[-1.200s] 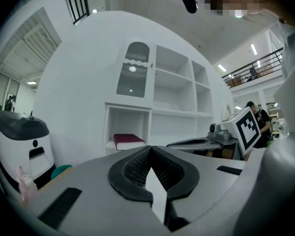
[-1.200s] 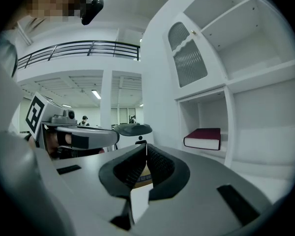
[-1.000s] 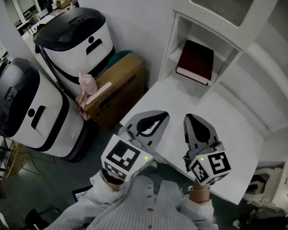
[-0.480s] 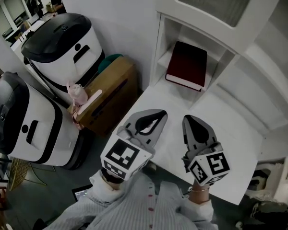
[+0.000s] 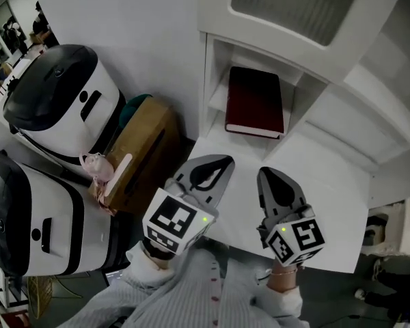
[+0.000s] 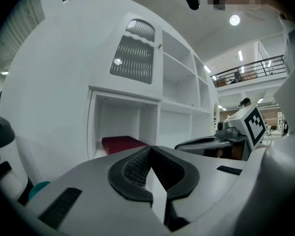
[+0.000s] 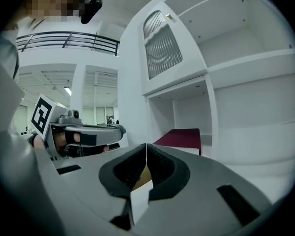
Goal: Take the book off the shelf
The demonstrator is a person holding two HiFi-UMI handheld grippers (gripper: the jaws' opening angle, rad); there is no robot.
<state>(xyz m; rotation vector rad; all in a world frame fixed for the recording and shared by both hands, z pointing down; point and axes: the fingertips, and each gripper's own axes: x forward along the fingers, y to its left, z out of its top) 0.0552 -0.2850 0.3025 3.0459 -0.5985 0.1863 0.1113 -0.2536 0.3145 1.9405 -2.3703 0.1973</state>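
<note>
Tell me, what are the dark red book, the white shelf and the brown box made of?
The dark red book looks like a hardback: a matte, stiff cover with a pale edge of paper pages. The white shelf looks like painted or laminated board, smooth and evenly white. The brown box is probably plain cardboard, dull and tan.
</note>
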